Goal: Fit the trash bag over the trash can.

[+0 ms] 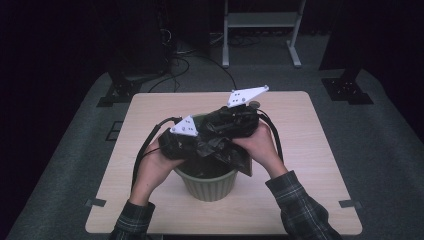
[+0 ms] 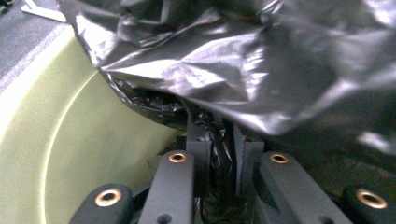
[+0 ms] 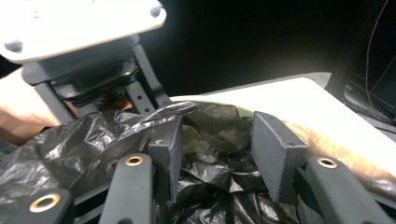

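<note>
Lining a bin with a black bag, both tools at the rim.

Table carries the green bin; the bag is bunched over its mouth, probably being spread as a liner. Left tool is clamped on a fold of bag inside the bin wall. Right tool gapes wide over crumpled bag, gripping nothing.

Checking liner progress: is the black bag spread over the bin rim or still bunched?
Bunched. The black bag sits crumpled above the green bin, whose near rim is bare; the left hand-held gripper is shut on a fold.
</note>
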A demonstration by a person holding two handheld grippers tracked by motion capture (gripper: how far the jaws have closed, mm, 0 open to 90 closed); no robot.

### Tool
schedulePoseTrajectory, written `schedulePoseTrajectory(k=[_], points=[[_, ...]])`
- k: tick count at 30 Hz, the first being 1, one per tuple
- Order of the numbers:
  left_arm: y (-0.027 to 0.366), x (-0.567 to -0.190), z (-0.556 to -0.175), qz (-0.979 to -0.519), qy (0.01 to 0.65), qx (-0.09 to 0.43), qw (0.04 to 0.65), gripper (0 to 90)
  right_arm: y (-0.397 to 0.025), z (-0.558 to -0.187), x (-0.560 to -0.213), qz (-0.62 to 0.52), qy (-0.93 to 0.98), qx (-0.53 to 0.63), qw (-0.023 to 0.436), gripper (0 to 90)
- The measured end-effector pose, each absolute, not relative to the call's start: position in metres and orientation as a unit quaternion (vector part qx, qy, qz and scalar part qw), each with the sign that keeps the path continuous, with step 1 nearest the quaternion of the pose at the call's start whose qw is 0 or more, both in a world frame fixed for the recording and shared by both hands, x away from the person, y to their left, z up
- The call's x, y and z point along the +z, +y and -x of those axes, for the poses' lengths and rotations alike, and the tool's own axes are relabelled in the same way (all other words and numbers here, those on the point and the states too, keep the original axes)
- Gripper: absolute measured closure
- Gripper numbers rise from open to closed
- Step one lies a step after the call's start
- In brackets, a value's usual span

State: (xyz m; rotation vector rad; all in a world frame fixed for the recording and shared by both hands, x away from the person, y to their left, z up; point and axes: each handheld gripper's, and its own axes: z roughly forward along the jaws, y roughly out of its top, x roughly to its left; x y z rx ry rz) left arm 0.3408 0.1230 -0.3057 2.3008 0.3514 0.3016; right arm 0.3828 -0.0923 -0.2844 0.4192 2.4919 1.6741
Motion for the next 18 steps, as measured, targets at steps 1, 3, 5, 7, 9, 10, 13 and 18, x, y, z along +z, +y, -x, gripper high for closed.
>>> schedulePoseTrajectory(k=[1,3,5,7,9,10,13,18], points=[[0.124,-0.306,-0.34,-0.903,0.138,0.122,0.388,74.9,-0.093,-0.383,-0.285,-0.139,0.82,0.553,0.054,52.9],[0.128,-0.305,-0.34,-0.896,0.146,0.129,0.398,64.7,-0.097,-0.383,-0.285,-0.143,0.817,0.556,0.057,52.8],[0.131,-0.304,-0.339,-0.891,0.15,0.134,0.408,49.7,-0.101,-0.383,-0.285,-0.144,0.815,0.559,0.056,52.7],[0.142,-0.297,-0.338,-0.884,0.155,0.133,0.421,43.9,-0.109,-0.383,-0.285,-0.146,0.812,0.563,0.054,52.4],[0.15,-0.291,-0.336,-0.877,0.157,0.138,0.432,36.0,-0.113,-0.382,-0.286,-0.148,0.814,0.558,0.059,52.3],[0.158,-0.283,-0.334,-0.874,0.153,0.138,0.439,35.8,-0.117,-0.381,-0.288,-0.15,0.815,0.557,0.062,52.3],[0.166,-0.271,-0.332,-0.864,0.149,0.139,0.461,36.0,-0.123,-0.381,-0.291,-0.152,0.813,0.559,0.061,52.2],[0.161,-0.254,-0.336,-0.852,0.139,0.12,0.49,40.3,-0.124,-0.379,-0.293,-0.149,0.815,0.556,0.064,52.0]])
